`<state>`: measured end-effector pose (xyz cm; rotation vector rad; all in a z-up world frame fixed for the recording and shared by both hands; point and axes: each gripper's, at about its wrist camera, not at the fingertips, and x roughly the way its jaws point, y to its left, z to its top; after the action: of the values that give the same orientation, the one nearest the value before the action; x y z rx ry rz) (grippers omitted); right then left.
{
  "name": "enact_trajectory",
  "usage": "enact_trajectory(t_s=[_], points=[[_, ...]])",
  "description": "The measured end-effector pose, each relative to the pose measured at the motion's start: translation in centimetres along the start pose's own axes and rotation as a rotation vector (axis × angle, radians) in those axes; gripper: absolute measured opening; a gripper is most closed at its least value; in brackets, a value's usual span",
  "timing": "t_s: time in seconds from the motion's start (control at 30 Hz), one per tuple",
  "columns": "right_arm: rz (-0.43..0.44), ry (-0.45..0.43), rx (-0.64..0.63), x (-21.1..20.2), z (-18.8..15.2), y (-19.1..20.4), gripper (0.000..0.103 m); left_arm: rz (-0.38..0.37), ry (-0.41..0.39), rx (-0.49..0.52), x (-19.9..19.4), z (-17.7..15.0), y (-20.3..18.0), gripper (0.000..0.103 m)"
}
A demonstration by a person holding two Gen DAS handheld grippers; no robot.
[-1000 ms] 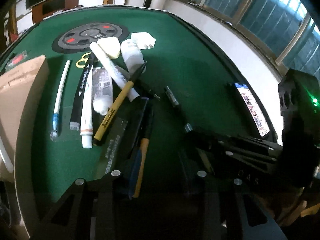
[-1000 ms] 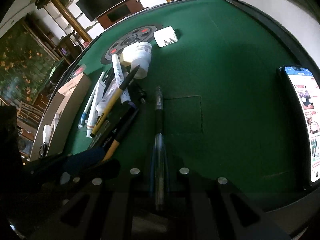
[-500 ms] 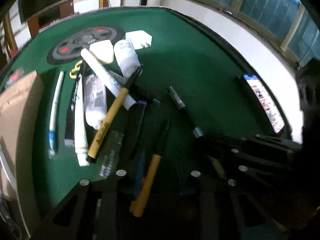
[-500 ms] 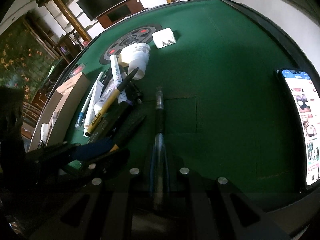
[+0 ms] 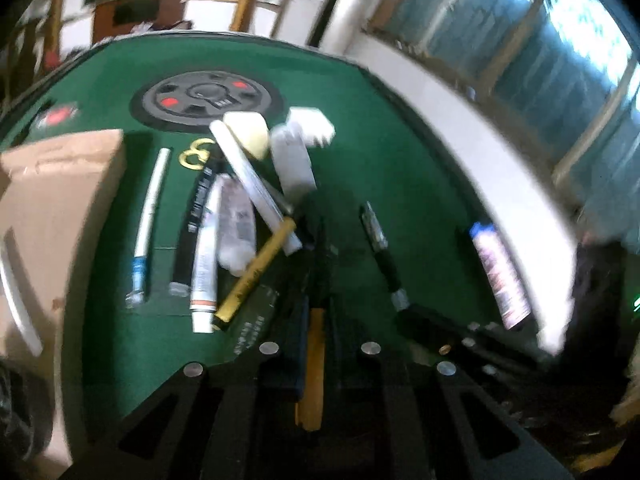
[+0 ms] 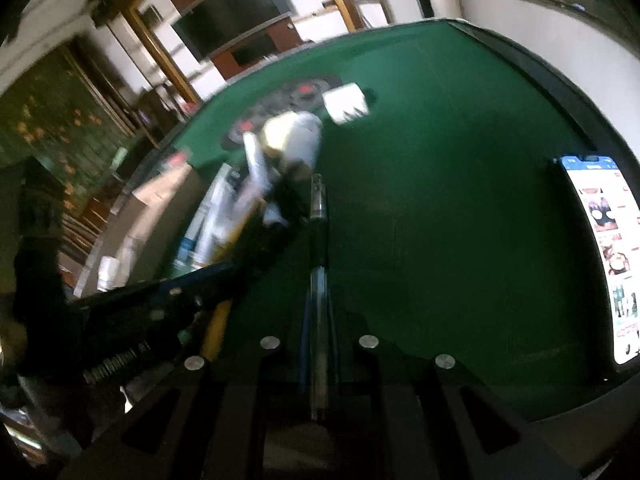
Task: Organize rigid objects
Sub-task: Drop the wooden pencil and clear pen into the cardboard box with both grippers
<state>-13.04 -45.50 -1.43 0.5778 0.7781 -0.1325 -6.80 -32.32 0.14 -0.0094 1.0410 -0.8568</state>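
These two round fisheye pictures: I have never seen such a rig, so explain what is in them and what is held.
There is no robot here. A person holds a two-finger gripper in each hand, and a camera on each gripper looks forward along its black fingers.

The left wrist picture shows the left gripper. Its jaws have just been closing, and they are now shut on a yellow-handled pen with a dark front.

The right wrist picture shows the right gripper, shut on a clear-barrelled pen with a black grip.

Both look over a green felt table. On it lie a jumble of pens, markers and tubes, a white plastic bottle, a brown cardboard box and a smartphone with a lit screen. The pictures are blurred, so finer detail is unclear.
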Motion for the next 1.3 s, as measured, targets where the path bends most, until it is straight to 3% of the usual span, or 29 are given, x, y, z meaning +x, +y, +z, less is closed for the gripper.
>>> enact_trajectory(t_s=[0.13,0.3,0.53,0.77,1.0,1.3], points=[[0.07,-0.043,-0.046,-0.9,0.5,2.7,0.008,-0.076,-0.074,-0.132,-4.7,0.0,2.9,0.008],[0.198,-0.042,-0.12,-0.5,1.4,7.0,0.008,-0.098,-0.162,-0.275,-10.7,-0.7,7.6,0.008],[0.336,0.075,-0.215,3.2,1.6,13.7,0.008,0.083,-0.257,-0.45,-16.7,-1.9,16.0,0.008],[0.349,0.141,-0.308,7.7,2.7,19.0,0.008,0.164,-0.249,-0.58,-15.3,-2.7,21.7,0.008],[0.291,0.225,-0.346,12.7,3.0,20.9,0.008,0.259,-0.188,-0.564,-12.9,-2.4,23.3,0.008],[0.179,0.268,-0.429,15.8,2.6,22.3,0.008,0.309,-0.128,-0.563,-11.1,-2.1,24.4,0.008]])
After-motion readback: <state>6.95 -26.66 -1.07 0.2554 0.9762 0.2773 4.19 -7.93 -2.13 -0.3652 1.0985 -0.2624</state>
